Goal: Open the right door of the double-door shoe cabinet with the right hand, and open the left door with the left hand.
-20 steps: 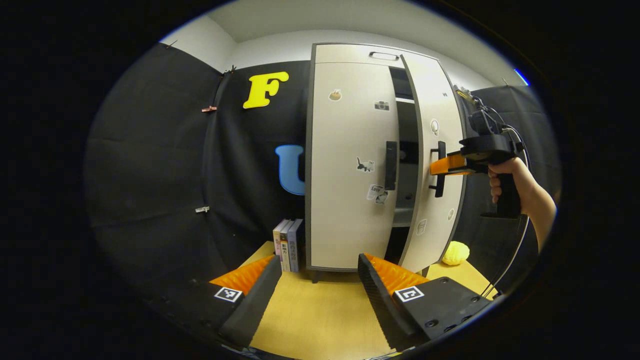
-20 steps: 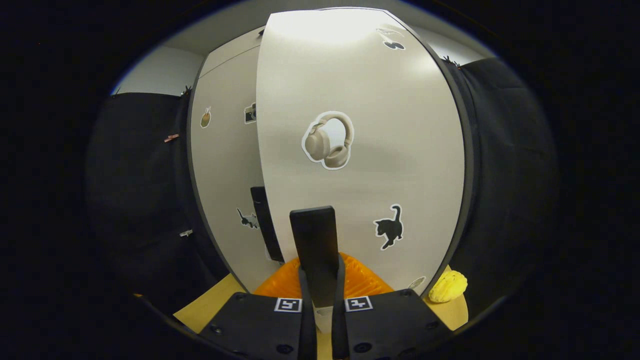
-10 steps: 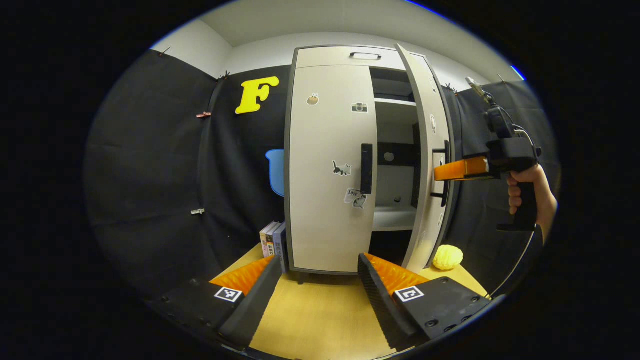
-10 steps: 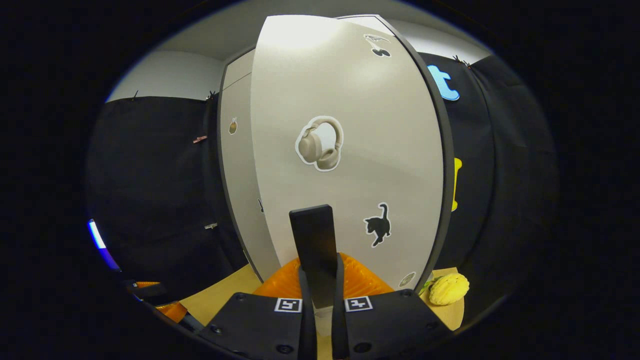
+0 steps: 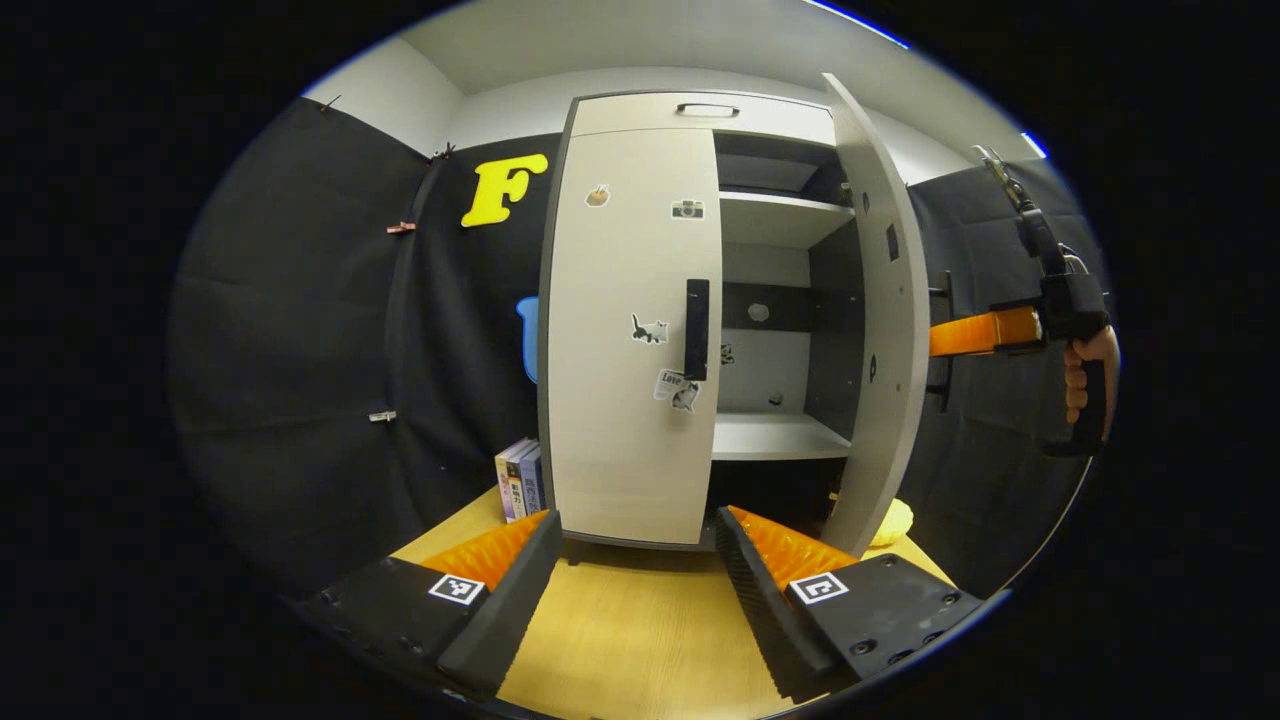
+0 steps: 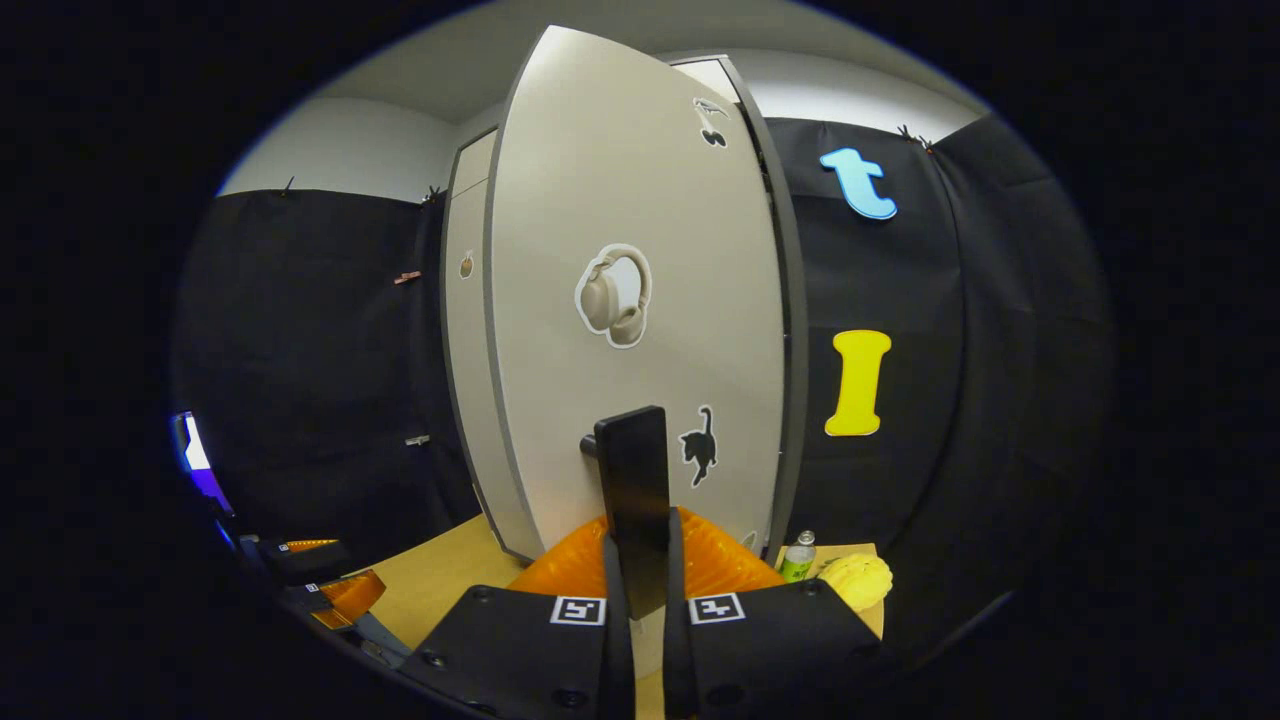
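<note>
The pale shoe cabinet [image 5: 700, 108] stands ahead on a wooden surface. Its left door [image 5: 625, 400] is closed, with a dark vertical handle [image 5: 697, 329] at its inner edge. My left gripper [image 5: 635, 520] is open, low and well short of that door, holding nothing. The right door [image 5: 885, 330] is swung out wide, showing shelves [image 5: 775, 437] inside. In the left gripper view, my right gripper [image 5: 945, 338], held by a hand, reaches the door's outer face. In the right gripper view, my right gripper [image 6: 637, 545] is shut on the right door's dark handle [image 6: 632, 470], against the stickered right door [image 6: 640, 200].
A few books [image 5: 517, 478] stand against the cabinet's left side. A yellow lumpy object [image 6: 855, 580] and a small green bottle [image 6: 797, 557] sit on the wooden surface [image 5: 640, 640] by the open door's hinge side. Black cloth walls close in both sides.
The right gripper has pulled the right door from slightly ajar to wide open, exposing the shelves. The left gripper stays open and low while its view has shifted a little.
</note>
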Tool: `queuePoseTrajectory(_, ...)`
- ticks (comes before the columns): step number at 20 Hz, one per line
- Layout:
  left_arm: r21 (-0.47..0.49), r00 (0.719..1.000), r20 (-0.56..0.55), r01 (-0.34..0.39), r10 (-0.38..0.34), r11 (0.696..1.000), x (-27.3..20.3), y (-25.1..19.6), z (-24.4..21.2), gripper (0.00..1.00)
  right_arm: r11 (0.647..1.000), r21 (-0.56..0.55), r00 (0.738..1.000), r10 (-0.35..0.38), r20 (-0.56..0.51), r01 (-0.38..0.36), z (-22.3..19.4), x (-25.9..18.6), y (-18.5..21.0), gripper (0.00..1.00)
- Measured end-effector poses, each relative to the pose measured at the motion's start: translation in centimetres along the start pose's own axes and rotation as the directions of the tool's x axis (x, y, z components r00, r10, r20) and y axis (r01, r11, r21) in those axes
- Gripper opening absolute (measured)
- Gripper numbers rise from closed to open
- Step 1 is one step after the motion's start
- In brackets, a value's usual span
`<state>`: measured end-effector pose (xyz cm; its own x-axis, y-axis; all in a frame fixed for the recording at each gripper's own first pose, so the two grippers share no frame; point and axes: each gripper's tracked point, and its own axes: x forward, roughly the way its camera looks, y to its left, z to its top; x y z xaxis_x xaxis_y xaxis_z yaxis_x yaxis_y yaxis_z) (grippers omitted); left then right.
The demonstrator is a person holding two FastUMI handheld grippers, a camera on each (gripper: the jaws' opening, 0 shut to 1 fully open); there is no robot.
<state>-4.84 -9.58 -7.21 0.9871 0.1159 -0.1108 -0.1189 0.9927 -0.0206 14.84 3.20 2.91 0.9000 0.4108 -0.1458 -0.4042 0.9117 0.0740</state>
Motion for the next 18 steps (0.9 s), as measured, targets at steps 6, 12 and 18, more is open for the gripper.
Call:
queuePoseTrajectory(6, 0.014, 0.999, -0.017, 0.047, -0.047, 0.999, 1.0, -2.5, -0.5, 0.95, 0.996, -0.006, 0.996, -0.088, 0.023, 0.088, 0.3, -0.5, -1.8, 0.14)
queuePoseTrajectory(12, 0.02, 0.997, -0.021, 0.075, -0.074, 0.997, 1.7, -3.3, -0.6, 0.95, 0.984, 0.063, 0.984, -0.171, 0.041, 0.168, 0.4, -0.6, -4.5, 0.11)
queuePoseTrajectory(18, 0.023, 0.997, -0.025, 0.08, -0.08, 0.996, 2.1, -3.3, -0.6, 0.95, 0.973, -0.008, 0.973, -0.23, 0.02, 0.23, -1.4, -1.1, -5.2, 0.1)
